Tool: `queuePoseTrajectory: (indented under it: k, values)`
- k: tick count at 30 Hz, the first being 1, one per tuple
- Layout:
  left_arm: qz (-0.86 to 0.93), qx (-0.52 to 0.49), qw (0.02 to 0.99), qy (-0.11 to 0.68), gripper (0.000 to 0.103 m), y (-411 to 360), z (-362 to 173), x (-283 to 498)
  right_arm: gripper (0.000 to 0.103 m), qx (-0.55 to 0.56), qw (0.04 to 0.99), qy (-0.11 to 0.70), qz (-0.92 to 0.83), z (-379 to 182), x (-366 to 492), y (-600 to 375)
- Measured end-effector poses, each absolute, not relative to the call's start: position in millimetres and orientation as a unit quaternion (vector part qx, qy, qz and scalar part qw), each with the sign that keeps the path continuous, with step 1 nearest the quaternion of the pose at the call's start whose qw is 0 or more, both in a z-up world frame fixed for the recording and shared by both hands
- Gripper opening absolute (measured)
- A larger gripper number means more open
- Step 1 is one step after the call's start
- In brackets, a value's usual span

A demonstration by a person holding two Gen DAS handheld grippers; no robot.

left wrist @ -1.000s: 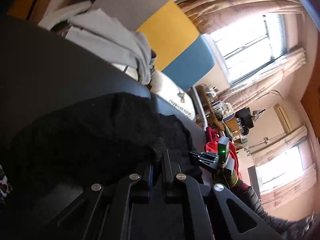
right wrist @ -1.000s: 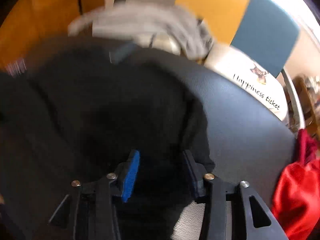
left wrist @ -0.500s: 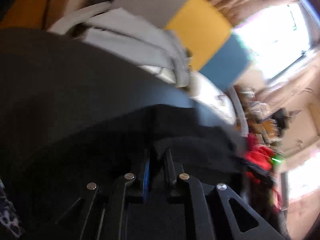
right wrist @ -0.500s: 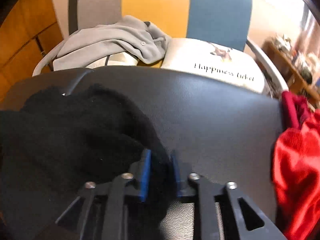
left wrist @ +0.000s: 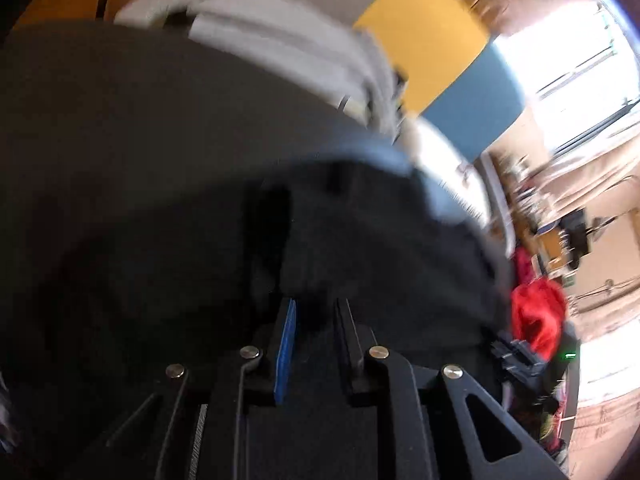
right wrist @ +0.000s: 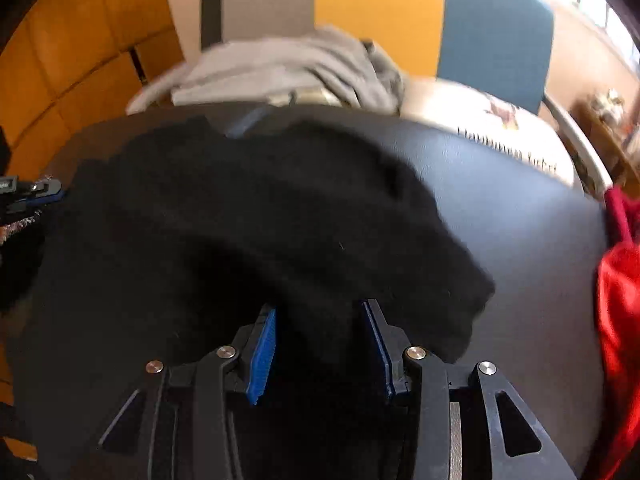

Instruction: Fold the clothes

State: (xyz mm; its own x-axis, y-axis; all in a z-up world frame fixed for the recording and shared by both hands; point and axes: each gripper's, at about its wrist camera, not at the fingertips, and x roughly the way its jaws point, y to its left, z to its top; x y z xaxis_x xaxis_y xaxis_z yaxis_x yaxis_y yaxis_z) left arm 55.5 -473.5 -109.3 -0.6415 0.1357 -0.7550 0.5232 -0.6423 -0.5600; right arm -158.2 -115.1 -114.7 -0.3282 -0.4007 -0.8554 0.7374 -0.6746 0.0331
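A black knitted garment (right wrist: 280, 208) lies bunched on the black padded surface (right wrist: 520, 208). My right gripper (right wrist: 320, 320) stands open at its near edge, with cloth lying loosely between the blue pads. In the left wrist view the picture is blurred. There my left gripper (left wrist: 315, 308) is shut on a fold of the same black garment (left wrist: 380, 260). The left gripper's body (right wrist: 36, 194) shows at the left edge of the right wrist view. The right gripper's body (left wrist: 520, 360) shows low at the right of the left wrist view.
A grey garment (right wrist: 288, 68) is heaped at the far edge, beside a white printed cushion (right wrist: 480, 120). A red garment (right wrist: 620, 300) hangs at the right edge. Yellow and blue chair backs stand behind. Bare black surface (left wrist: 120, 120) stretches to the left.
My right gripper closed on the black garment half a second ago and has now opened again. The garment has spread further across the surface. The left gripper stays closed and is moving, blurring its view.
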Motion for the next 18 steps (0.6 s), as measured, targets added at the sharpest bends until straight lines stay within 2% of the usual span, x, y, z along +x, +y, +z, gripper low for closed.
queuePoseTrajectory:
  k: [4, 7, 8, 10, 14, 16, 18]
  values:
    - [-0.808, 0.396, 0.126, 0.418, 0.014, -458.1, -118.5, 58.2, 0.043, 0.461, 0.326, 0.191, -0.803, -121.2, -155.3, -76.9]
    - [-0.806, 0.388, 0.131, 0.427, 0.014, -446.6, -125.4, 60.3, 0.043, 0.471, 0.321, 0.158, -0.806, -121.8, -163.0, -49.8]
    - [-0.806, 0.382, 0.132, 0.433, 0.019, -443.3, -125.1, 64.1, 0.043, 0.473, 0.319, 0.156, -0.807, -121.6, -164.9, -45.5]
    - [-0.807, 0.351, 0.129, 0.457, 0.02, -439.3, -112.8, 85.8, 0.047, 0.475, 0.299, 0.169, -0.81, -117.2, -163.7, -45.3]
    - [-0.806, 0.282, 0.147, 0.5, 0.027, -444.8, -91.9, 170.2, 0.048, 0.425, 0.31, 0.179, -0.831, -84.5, -127.3, -58.5]
    - [-0.797, 0.248, 0.203, 0.512, 0.027, -456.1, -84.5, 236.4, 0.062, 0.419, 0.356, 0.162, -0.819, -77.0, -101.5, -75.5]
    - [-0.778, 0.218, 0.267, 0.525, 0.027, -466.7, -81.1, 306.0, 0.063, 0.412, 0.4, 0.145, -0.806, -69.6, -75.8, -92.6]
